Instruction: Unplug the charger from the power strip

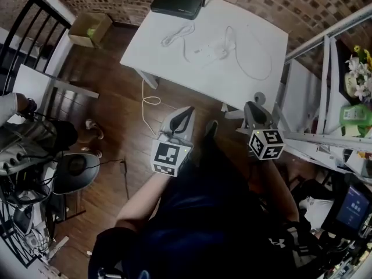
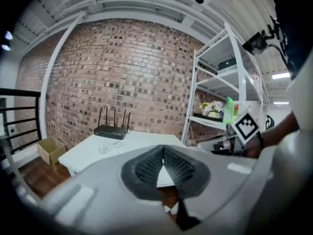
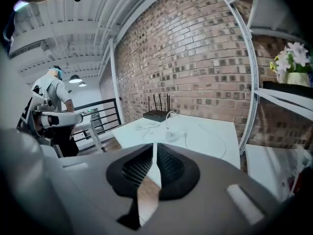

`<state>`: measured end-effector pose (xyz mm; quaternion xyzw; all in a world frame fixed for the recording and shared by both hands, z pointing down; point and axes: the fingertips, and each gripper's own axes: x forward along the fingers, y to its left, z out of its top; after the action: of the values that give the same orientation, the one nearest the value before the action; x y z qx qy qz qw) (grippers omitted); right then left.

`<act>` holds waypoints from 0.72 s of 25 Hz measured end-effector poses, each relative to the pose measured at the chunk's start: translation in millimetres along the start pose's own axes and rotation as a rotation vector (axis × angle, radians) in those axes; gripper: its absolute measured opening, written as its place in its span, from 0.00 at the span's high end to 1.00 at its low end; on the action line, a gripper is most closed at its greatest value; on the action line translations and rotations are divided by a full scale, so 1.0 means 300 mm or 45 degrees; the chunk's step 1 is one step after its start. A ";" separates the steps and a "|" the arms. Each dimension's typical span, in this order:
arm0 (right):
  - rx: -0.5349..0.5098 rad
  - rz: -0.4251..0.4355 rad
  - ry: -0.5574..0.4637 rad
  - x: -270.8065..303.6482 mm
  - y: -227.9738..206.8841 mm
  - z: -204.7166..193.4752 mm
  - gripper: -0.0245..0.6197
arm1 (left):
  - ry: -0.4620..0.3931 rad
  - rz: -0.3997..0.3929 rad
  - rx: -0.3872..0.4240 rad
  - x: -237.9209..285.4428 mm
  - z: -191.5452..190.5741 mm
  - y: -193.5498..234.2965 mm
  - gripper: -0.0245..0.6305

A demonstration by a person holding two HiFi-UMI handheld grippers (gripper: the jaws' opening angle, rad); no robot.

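Observation:
A white table (image 1: 256, 74) stands ahead against the brick wall. On it lies a white power strip (image 1: 213, 52) with a charger and thin white cables; strip and charger are too small to tell apart. The same strip (image 3: 176, 135) shows in the right gripper view. My left gripper (image 1: 185, 113) hovers short of the table's near edge, shut and empty, as its own view shows (image 2: 163, 149). My right gripper (image 1: 254, 106) hangs near the table's near right corner, also shut with nothing in it (image 3: 154, 146).
A black router (image 1: 176, 3) sits at the table's far edge beside a coiled white cable (image 1: 177, 35). A white shelf unit (image 1: 325, 68) with flowers (image 1: 356, 74) stands to the right. A cardboard box (image 1: 90, 28) and black railing (image 1: 29, 34) are left. Another person (image 3: 49, 92) works at the left.

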<state>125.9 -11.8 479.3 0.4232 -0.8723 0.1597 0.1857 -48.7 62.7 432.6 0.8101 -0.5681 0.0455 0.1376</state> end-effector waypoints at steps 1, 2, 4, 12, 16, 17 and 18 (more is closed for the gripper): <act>-0.006 0.013 0.003 0.047 -0.013 0.009 0.93 | 0.012 0.015 0.010 0.034 0.002 0.018 0.95; -0.014 0.026 0.009 0.093 -0.026 0.016 0.91 | 0.025 0.031 0.019 0.068 0.003 0.034 0.95; -0.035 0.054 0.028 0.179 -0.053 0.021 0.86 | 0.057 0.062 0.033 0.141 0.002 0.060 0.94; -0.107 0.204 0.119 0.475 -0.116 0.044 0.80 | 0.210 0.170 0.100 0.431 -0.027 0.166 0.80; -0.148 0.228 0.181 0.599 -0.131 0.037 0.74 | 0.341 0.179 0.074 0.560 -0.113 0.221 0.72; -0.155 0.222 0.197 0.628 -0.136 0.033 0.72 | 0.365 0.190 0.068 0.586 -0.133 0.241 0.72; -0.157 0.210 0.210 0.655 -0.142 0.029 0.71 | 0.387 0.201 0.066 0.611 -0.152 0.263 0.72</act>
<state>45.8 -174.2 566.9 0.3232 -0.8940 0.1549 0.2688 -54.2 -116.2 532.0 0.7501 -0.6012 0.1927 0.1968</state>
